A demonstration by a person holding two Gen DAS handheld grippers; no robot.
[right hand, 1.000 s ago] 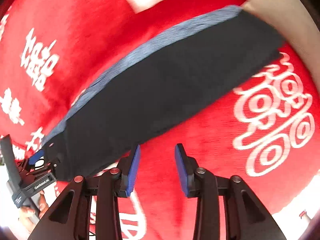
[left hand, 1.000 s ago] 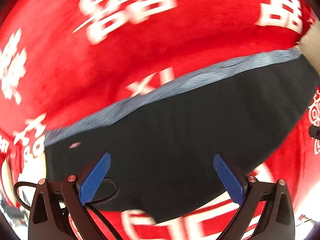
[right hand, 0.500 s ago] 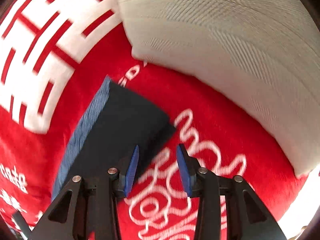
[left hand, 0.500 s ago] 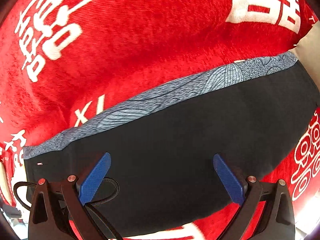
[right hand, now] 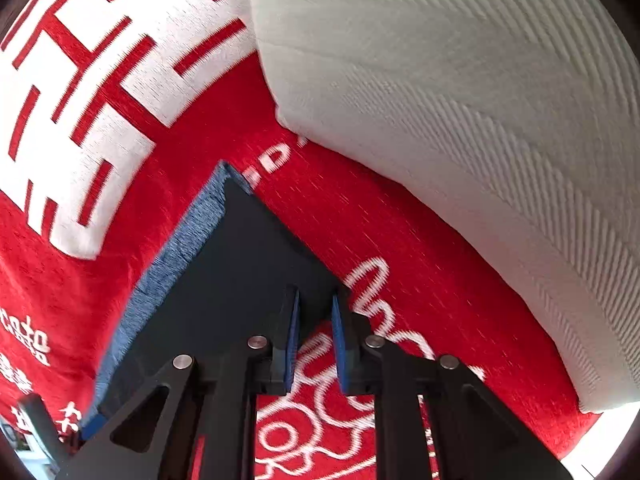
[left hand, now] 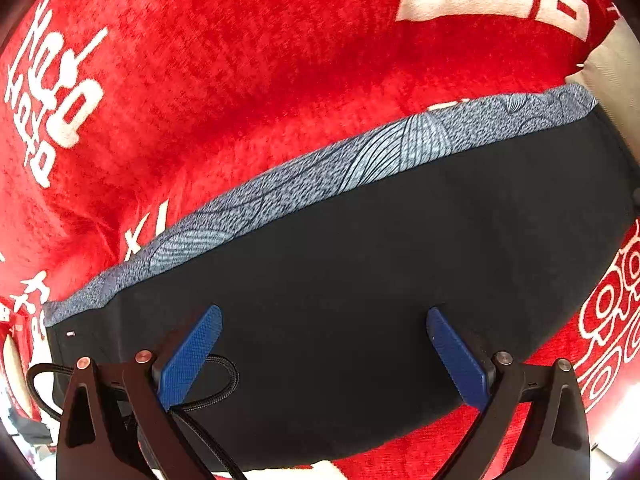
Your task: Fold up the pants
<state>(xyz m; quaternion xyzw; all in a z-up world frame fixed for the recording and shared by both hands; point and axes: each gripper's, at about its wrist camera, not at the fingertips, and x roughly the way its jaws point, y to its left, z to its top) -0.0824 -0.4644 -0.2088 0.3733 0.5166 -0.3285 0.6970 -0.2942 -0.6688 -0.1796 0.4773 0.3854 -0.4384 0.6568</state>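
Observation:
The pants [left hand: 360, 264] are dark navy with a blue-grey patterned strip [left hand: 360, 160] along the far edge. They lie flat as a long folded band on a red blanket [left hand: 240, 80]. My left gripper [left hand: 320, 344] is wide open just above the band's near half, holding nothing. In the right wrist view the band's end [right hand: 240, 264] shows, with one corner at the fingertips. My right gripper [right hand: 314, 336] is open with a narrow gap, its jaws on either side of that corner's edge, not closed on it.
The red blanket carries large white characters [right hand: 80, 100] and white swirls [left hand: 612, 320]. A cream ribbed pillow [right hand: 460, 120] lies just beyond the pants' end, to the right. A black cable [left hand: 216, 384] loops by my left gripper's left finger.
My right gripper swung from the band's near edge to its end corner and its jaws narrowed. My left gripper stayed open and shifted slightly over the pants.

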